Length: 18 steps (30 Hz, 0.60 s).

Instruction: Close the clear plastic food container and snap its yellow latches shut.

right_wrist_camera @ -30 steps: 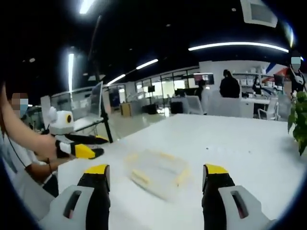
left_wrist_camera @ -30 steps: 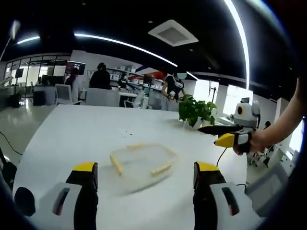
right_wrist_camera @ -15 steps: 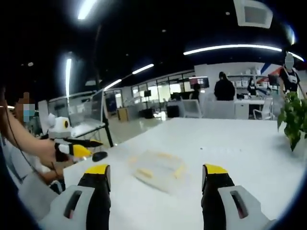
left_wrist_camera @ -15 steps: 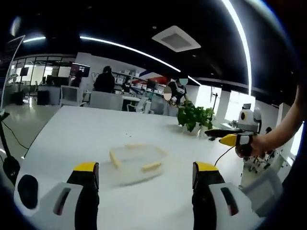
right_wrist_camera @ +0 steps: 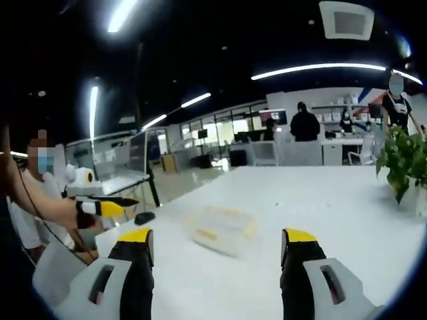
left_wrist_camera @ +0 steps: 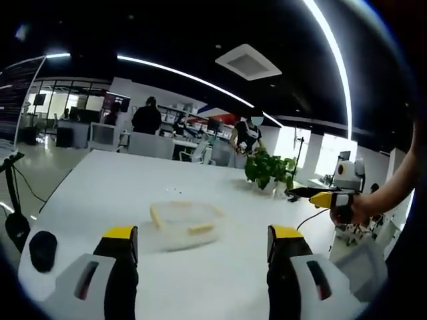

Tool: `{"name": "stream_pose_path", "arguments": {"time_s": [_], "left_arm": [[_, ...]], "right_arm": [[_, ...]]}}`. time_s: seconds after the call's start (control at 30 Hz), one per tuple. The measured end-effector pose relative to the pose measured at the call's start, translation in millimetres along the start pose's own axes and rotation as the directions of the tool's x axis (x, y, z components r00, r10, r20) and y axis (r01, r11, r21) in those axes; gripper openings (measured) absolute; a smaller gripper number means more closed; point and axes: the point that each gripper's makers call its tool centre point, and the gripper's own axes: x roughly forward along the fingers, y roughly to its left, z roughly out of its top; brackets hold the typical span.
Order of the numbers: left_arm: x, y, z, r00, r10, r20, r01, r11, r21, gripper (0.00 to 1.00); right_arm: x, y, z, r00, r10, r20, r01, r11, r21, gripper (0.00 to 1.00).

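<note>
Clear plastic container (left_wrist_camera: 181, 222) with the yellow latches looks smaller in both views than it did a second ago. We read that as our hands backing off, since the whole picture shifts with it and the box itself hasn't budged on the white bench (left_wrist_camera: 100, 180). So we've pulled well away from it, and nothing is touching it.

Left claw (left_wrist_camera: 200, 241) is spread wide with nothing between the jaws, and the right claw (right_wrist_camera: 218, 245) is the same: apart and empty. From the left gripper view the right claw floats off to the side in a hand, well apart from the box.

The box sits out in the middle of the bench, lid seemingly down on top. It's blurry, so we can't tell whether the yellow latches (right_wrist_camera: 207, 233) are snapped or just lying flat. If they are snapped, we guess the job's basically done.
</note>
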Motion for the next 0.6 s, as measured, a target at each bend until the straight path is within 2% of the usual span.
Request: {"name": "stream_pose_path", "arguments": {"time_s": [0.1,0.17,0.3,0.6], "left_arm": [[-6.2,-10.6,-4.4,1.000,-0.006,0.000,0.006,1.000,0.004,0.79],[-10.9,-17.0,-10.1,1.000,-0.012,-0.005,0.012,1.000,-0.028,0.78],[-18.2,-26.4,-18.2,1.000,-0.016,-0.023,0.015,1.000,-0.018,0.77],[-30.7,-32.6,-37.4,0.999,-0.010,-0.053,0.009,1.000,-0.020,0.76]], "right_arm": [[-10.0,5.9,-5.5,1.000,0.011,-0.010,-0.011,1.000,0.000,0.78],[-16.6,10.8,-9.0,1.000,0.019,-0.020,-0.019,1.000,-0.002,0.78],[-26.7,15.6,-11.1,1.000,0.018,-0.021,-0.018,1.000,0.005,0.78],[-38.2,25.0,-29.4,0.998,0.032,-0.055,-0.033,0.999,-0.017,0.79]]}}
